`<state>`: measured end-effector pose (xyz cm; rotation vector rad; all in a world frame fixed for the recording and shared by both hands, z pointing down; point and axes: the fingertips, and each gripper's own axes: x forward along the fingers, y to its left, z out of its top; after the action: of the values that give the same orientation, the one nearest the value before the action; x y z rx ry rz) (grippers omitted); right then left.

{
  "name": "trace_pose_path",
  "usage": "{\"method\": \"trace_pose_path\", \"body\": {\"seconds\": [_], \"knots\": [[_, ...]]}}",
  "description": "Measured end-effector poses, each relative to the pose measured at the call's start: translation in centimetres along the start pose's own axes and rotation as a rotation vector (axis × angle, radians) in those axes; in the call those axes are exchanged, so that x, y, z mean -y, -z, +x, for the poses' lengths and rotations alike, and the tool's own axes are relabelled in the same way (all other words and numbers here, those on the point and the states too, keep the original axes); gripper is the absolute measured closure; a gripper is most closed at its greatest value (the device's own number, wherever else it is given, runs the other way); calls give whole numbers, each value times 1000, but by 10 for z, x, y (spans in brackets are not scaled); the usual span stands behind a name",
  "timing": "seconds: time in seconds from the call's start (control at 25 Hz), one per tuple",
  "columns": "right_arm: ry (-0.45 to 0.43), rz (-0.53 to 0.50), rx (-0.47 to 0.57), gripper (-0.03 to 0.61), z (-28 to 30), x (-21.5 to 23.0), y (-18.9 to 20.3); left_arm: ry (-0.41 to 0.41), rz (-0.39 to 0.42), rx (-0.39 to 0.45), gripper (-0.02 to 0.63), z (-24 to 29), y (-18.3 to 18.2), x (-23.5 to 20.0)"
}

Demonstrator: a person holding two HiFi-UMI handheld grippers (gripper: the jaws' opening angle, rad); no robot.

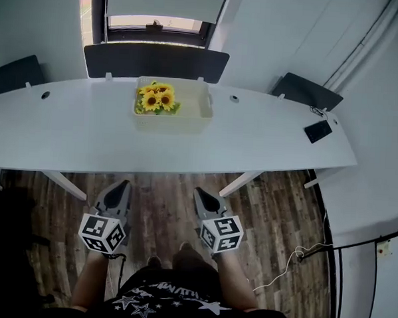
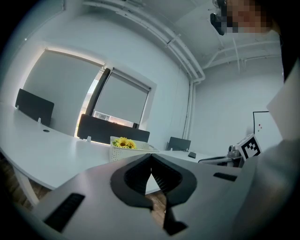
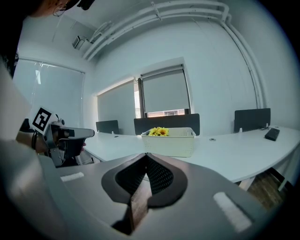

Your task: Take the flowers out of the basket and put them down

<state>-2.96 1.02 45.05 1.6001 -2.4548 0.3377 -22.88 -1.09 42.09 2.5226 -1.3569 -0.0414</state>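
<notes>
Yellow sunflowers [image 1: 156,97] in cream perforated rectangular basket [image 1: 204,110], upper centre, on smooth white curved desk [image 1: 73,138]. Left gripper [image 1: 122,183], right gripper [image 1: 201,191]: jaws pressed together, empty.

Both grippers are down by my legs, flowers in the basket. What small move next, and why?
Probably reach the left gripper forward over the table toward the basket, opening its jaws. It and the right gripper hang short of the table, jaws shut and empty, and the flowers sit in the basket's left end, nearer that gripper.
</notes>
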Motion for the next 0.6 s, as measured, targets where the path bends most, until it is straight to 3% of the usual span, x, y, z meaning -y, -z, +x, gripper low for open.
{"method": "trace_pose_path", "body": {"seconds": [0.6], "knots": [[-136, 9, 23, 575, 111, 57, -34, -120, 14, -16, 604, 81, -12, -35]]}}
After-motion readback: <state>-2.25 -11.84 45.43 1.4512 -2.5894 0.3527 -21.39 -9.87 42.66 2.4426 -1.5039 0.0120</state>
